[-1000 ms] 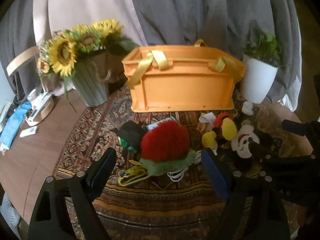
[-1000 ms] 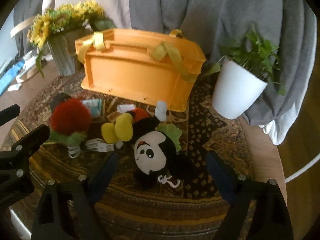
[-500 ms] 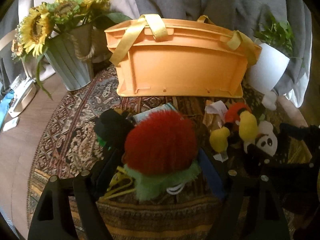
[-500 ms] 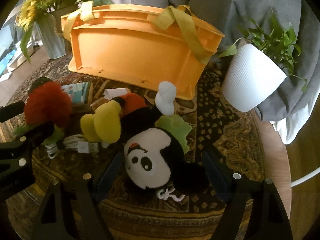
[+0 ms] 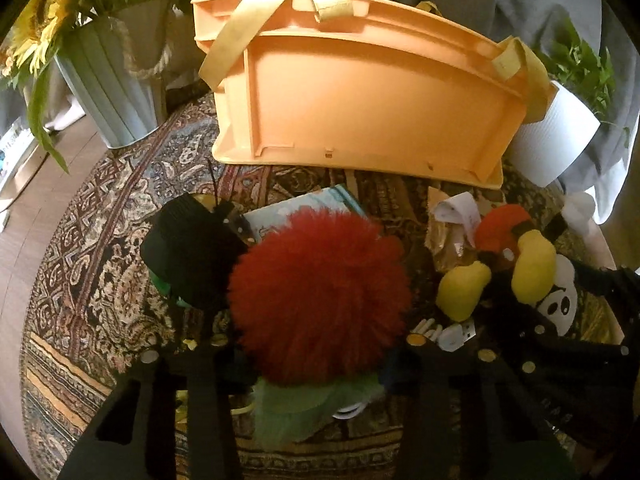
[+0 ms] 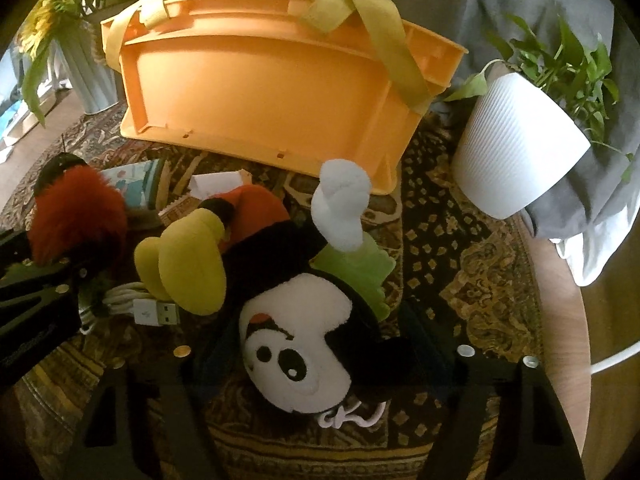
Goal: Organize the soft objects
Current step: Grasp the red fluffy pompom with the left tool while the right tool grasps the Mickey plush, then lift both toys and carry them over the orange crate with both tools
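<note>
Left claw (image 5: 316, 364) wide, straddling the red fuzzy pompom toy (image 5: 320, 300); right claw (image 6: 316, 364) wide around the head of the mouse plush (image 6: 296, 340). Neither looks closed yet. Both toys lie on the patterned rug (image 6: 460, 280) over the counter, just in front of the orange crate (image 6: 260, 92).

Risks: long fluffy fibres compress, so the left claw may pinch fur only and slip. The white USB cable (image 6: 152, 312) lies against the plush's yellow foot and could drag along. Plush is limp, stuffed, rounded; crate is rigid smooth plastic with fabric straps.
</note>
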